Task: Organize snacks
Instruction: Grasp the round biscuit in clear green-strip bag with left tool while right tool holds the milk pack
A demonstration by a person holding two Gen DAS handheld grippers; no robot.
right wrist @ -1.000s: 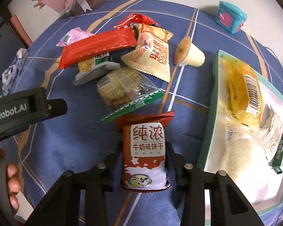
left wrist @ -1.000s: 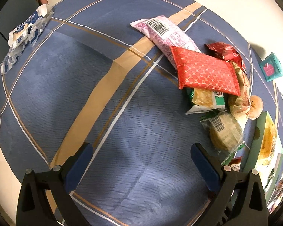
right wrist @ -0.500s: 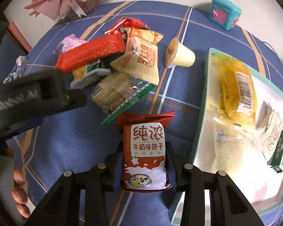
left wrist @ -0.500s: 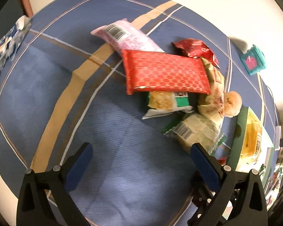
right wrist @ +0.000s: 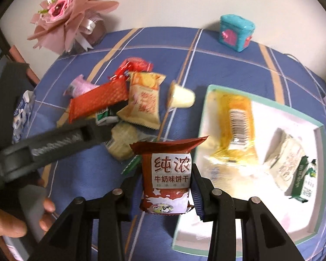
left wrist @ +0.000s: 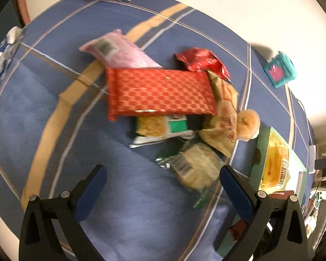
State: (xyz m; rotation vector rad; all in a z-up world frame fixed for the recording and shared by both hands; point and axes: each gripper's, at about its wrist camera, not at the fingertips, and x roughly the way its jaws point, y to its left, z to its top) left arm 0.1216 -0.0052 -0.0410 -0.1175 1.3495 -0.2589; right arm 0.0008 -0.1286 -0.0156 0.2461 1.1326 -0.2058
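My right gripper (right wrist: 166,192) is shut on a brown-and-white milk biscuit packet (right wrist: 167,178), held above the cloth beside the near left rim of the green-edged white tray (right wrist: 206,100). The tray holds a yellow cake packet (right wrist: 237,121) and several pale packets. A snack pile lies on the blue cloth: a long red packet (left wrist: 160,91), a pink packet (left wrist: 119,52), a crumpled red packet (left wrist: 202,62), a green-white packet (left wrist: 163,128), a clear cracker packet (left wrist: 195,167), an orange packet (right wrist: 144,100) and a jelly cup (right wrist: 181,96). My left gripper (left wrist: 163,187) is open above the cloth, just short of the cracker packet.
A teal box with a pink heart (right wrist: 237,32) stands at the back by the wall. A pink flower bouquet (right wrist: 69,15) stands at the back left. A blue-white packet (left wrist: 2,52) lies at the table's left edge.
My left gripper has swung right toward the snack pile and now frames the cracker packet. My right gripper has lifted the biscuit packet and moved it toward the tray.
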